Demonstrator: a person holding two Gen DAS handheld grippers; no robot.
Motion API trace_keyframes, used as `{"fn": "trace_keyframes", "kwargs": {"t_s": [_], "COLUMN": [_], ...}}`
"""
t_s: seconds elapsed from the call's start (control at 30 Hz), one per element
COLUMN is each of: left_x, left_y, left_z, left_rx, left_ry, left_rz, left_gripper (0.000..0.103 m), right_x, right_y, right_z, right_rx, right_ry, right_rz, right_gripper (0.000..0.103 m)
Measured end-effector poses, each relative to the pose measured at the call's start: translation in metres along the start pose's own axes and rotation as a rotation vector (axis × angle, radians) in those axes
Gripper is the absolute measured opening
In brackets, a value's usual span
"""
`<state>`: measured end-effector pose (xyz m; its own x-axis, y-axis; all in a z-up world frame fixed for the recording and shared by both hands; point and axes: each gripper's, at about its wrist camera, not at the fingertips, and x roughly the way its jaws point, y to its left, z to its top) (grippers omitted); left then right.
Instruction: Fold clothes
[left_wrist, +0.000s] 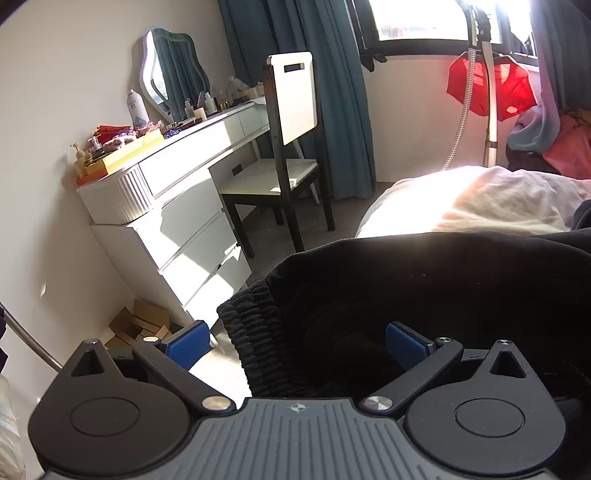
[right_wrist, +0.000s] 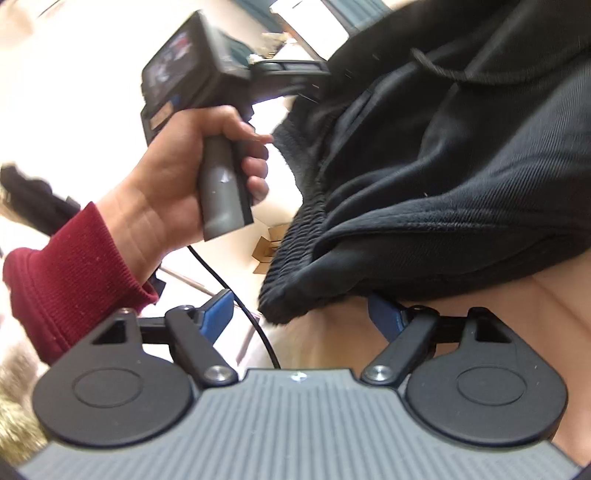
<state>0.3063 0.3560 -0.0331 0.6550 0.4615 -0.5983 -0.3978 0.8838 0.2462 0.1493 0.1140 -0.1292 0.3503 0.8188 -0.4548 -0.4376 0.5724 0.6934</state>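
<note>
Black hoodie (left_wrist: 424, 280) fills my lower left view, lying bunched on the bed (left_wrist: 480, 199), its ribbed hem (left_wrist: 255, 332) hanging off the near edge toward the floor. In the right view the same hoodie (right_wrist: 461, 166) sits up and to the right, drawstring (right_wrist: 439, 66) showing, ribbed hem (right_wrist: 295, 266) drooping just ahead of my fingers.

My left gripper (left_wrist: 295, 343) has its blue pads (left_wrist: 184, 347) spread wide, with the hem and folds lying between them; nothing is pinched. My right gripper (right_wrist: 306, 314) is also spread apart, one blue pad (right_wrist: 218, 314) in the clear, the other tucked under the hoodie's lower fold, and I think it touches cloth, though blur makes that hard to confirm.

From the right view I see the left hand (right_wrist: 177, 177), red sleeve (right_wrist: 66, 273) at the wrist, wrapped round the other gripper's handle (right_wrist: 221, 192).

Beyond the bed: a white dresser (left_wrist: 192, 206) crowded with bottles, a wavy mirror (left_wrist: 173, 70), a chair (left_wrist: 288, 147), blue curtains (left_wrist: 332, 92), a red garment (left_wrist: 491, 88) hanging by the window, and cardboard boxes (left_wrist: 140, 325) on the floor.
</note>
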Motion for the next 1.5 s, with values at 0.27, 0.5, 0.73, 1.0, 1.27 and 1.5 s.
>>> {"fn": "trace_keyframes", "kwargs": {"t_s": [0.27,0.5,0.73,1.0,1.27,1.5], "left_x": [-0.150,-0.273,-0.336,-0.307,-0.301,-0.292], "left_y": [-0.039,-0.082,-0.127,-0.142,-0.134,-0.155], "left_z": [-0.047,-0.100,-0.166,-0.212,-0.220,-0.208], "left_rx": [0.027,0.026,0.020,-0.025,-0.068,-0.019], "left_ry": [-0.154,-0.285,-0.382,-0.343,-0.290,-0.259], "left_rz": [-0.174,-0.328,-0.419,-0.425,-0.436,-0.435], "left_gripper": [0.103,0.103,0.103,0.103,0.103,0.103], "right_x": [-0.130,-0.242,-0.322,-0.342,-0.342,-0.347], "right_y": [0.012,0.007,-0.047,-0.094,-0.083,-0.090], "right_z": [-0.009,-0.003,-0.015,-0.035,-0.042,-0.043], "right_rx": [-0.184,-0.283,-0.327,-0.252,-0.303,-0.252], "right_ry": [-0.128,-0.338,-0.479,-0.543,-0.591,-0.606], "right_rz": [-0.167,-0.357,-0.528,-0.598,-0.589,-0.601], "right_gripper": [0.082,0.082,0.081,0.082,0.081,0.081]}}
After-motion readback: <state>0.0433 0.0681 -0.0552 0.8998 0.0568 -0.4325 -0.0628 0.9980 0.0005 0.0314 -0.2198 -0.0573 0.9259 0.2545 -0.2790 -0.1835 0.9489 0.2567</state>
